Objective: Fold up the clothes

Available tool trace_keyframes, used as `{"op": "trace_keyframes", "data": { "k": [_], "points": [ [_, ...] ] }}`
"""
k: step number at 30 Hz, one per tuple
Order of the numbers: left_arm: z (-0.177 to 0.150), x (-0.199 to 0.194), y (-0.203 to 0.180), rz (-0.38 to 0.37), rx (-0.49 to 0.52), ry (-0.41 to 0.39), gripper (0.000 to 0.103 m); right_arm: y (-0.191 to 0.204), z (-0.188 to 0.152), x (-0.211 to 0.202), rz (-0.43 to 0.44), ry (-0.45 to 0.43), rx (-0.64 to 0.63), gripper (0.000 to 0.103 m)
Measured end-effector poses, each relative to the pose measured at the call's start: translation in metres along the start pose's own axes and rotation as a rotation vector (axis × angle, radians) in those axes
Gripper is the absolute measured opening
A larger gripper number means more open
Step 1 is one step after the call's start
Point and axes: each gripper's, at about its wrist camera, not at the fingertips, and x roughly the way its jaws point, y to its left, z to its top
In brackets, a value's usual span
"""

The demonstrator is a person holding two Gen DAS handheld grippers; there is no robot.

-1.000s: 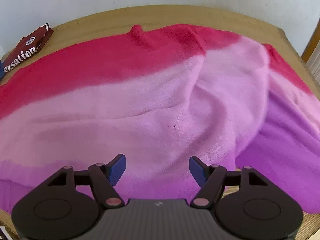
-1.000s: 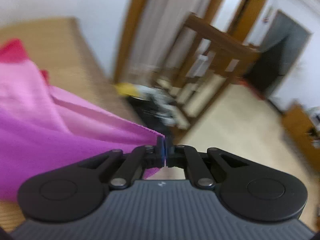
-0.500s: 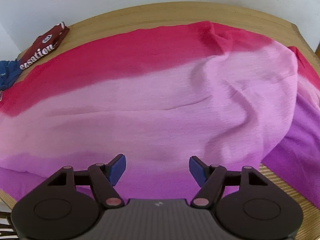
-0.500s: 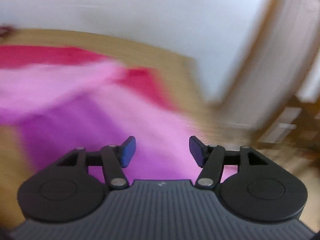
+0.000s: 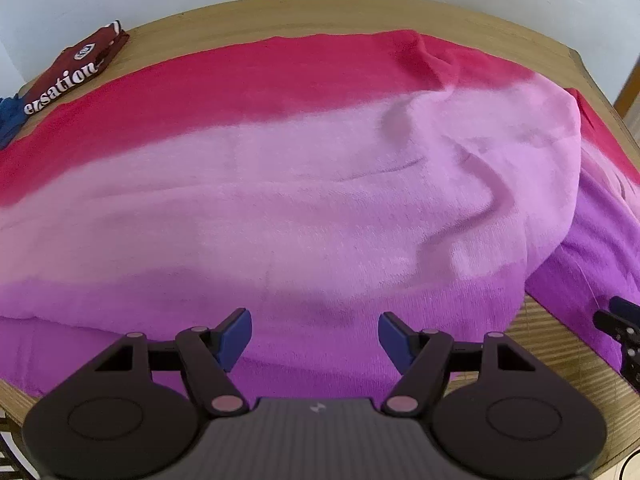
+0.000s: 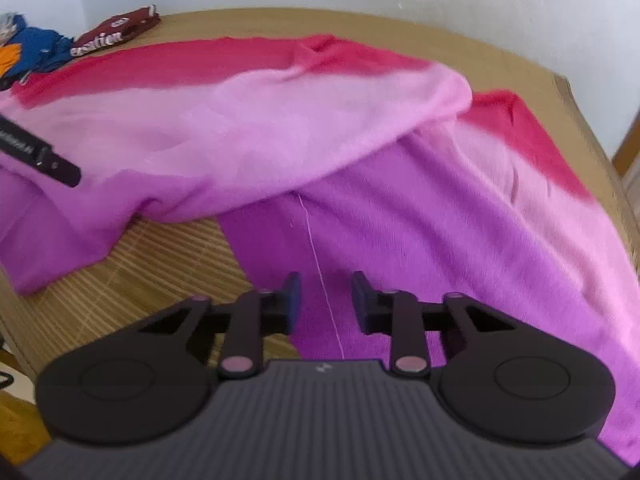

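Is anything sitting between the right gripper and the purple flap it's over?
Nothing visible. The right gripper hangs over the sweater's purple flap, jaws apart and just closing further, with only a loose pale thread lying on the fabric there.

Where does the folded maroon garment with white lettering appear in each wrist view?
Left wrist: the maroon garment lies at upper left, on the wooden table near its far edge.
Right wrist: the garment is again at upper left, smaller, beside blue clothing.
Shared landmark: the pink-and-purple sweater, spread across the table.
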Motion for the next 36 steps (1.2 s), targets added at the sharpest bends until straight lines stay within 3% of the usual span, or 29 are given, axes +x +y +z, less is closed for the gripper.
{"op": "trace_keyframes", "data": {
  "k": [3, 9, 12, 17, 21, 22, 25, 26, 27, 29, 31, 34, 36],
  "points": [
    [0.001, 0.000, -0.003, -0.019, 0.017, -0.005, 0.072, -0.002, -0.002, 0.010, -0.002, 0.022, 0.033, 0.012],
    [-0.001, 0.002, -0.015, -0.071, 0.100, -0.002, 0.072, 0.001, -0.004, 0.017, -0.027, 0.022, 0.028, 0.010],
    [-0.002, 0.000, -0.020, -0.058, 0.136, -0.018, 0.072, 0.005, -0.004, 0.015, -0.049, 0.069, -0.040, 0.006],
    [-0.003, -0.003, -0.011, -0.054, 0.135, -0.047, 0.072, -0.011, -0.032, -0.012, -0.200, 0.257, -0.221, 0.005],
    [-0.003, 0.003, 0.001, -0.049, 0.095, -0.030, 0.072, -0.078, -0.069, -0.037, -0.379, 0.393, -0.076, 0.006],
    [-0.003, 0.005, 0.004, -0.049, 0.087, -0.024, 0.072, -0.084, -0.071, -0.046, -0.393, 0.366, -0.041, 0.006],
    [-0.004, 0.008, 0.009, -0.054, 0.074, -0.009, 0.072, -0.076, -0.063, -0.076, -0.328, 0.178, 0.036, 0.012],
    [-0.004, 0.009, 0.009, -0.053, 0.073, -0.006, 0.072, -0.073, -0.061, -0.086, -0.306, 0.116, 0.061, 0.022],
    [-0.004, 0.009, 0.008, -0.053, 0.072, -0.005, 0.072, -0.065, -0.056, -0.088, -0.266, 0.076, 0.062, 0.043],
    [-0.004, 0.009, 0.008, -0.056, 0.069, -0.008, 0.072, -0.038, -0.046, -0.076, -0.167, 0.033, 0.019, 0.063],
    [-0.007, 0.005, 0.008, -0.063, 0.072, -0.015, 0.072, -0.012, -0.039, -0.051, -0.113, 0.026, -0.040, 0.064],
    [-0.014, -0.001, 0.015, -0.049, 0.085, -0.026, 0.072, 0.012, -0.027, -0.009, -0.118, 0.019, -0.103, 0.064],
    [-0.019, -0.001, 0.020, -0.028, 0.081, -0.022, 0.072, 0.015, -0.018, 0.006, -0.114, -0.030, -0.075, 0.065]
  ]
}}
